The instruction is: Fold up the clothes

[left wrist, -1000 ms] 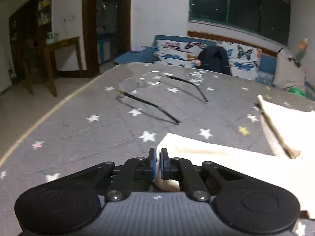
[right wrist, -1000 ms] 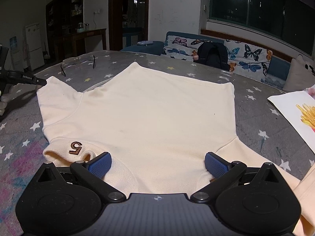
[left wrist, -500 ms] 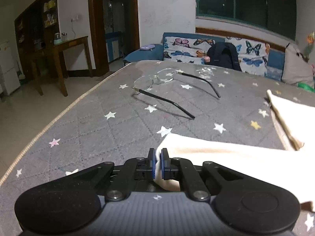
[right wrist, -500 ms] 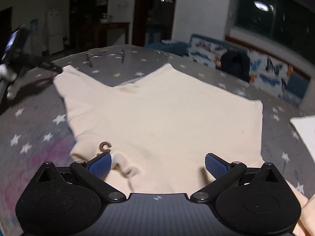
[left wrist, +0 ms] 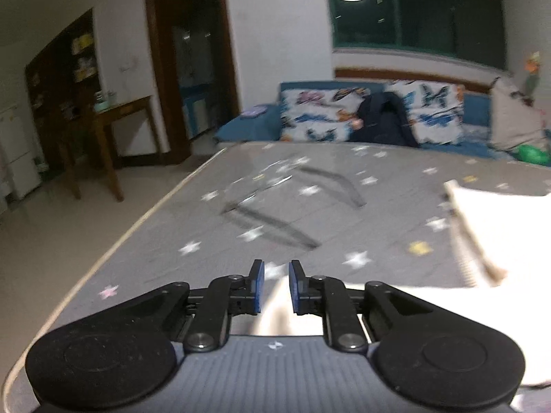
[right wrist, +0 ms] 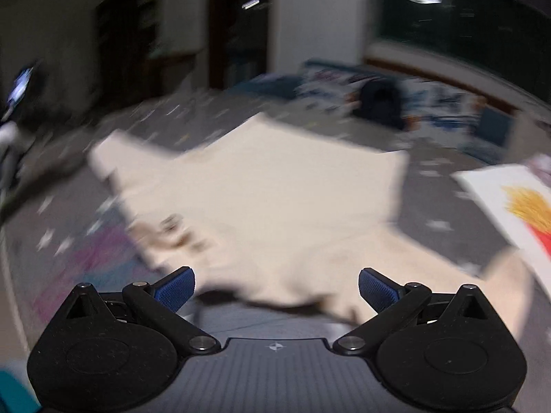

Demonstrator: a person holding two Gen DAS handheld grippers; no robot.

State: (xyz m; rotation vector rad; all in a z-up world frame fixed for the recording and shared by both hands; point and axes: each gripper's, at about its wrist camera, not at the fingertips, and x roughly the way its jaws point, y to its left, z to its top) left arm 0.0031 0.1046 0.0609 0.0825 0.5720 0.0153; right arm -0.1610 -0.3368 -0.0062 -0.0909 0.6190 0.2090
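Spreading looks about done; folding proper not yet begun, by my read. Your left gripper has its blue pads parted by a narrow gap, with a sleeve end of the cream sweatshirt lying between and under them; nothing pinched that I can see. Your right gripper stands wide apart, empty, above the garment's near edge. The sweatshirt lies flat on the grey star-print bedcover, body stretching ahead of the right tongs, sleeves angled out. Right view is blurred. Glasses rest beyond the left tongs. Next move calls for choosing a sleeve or hem and closing on one layer cleanly.
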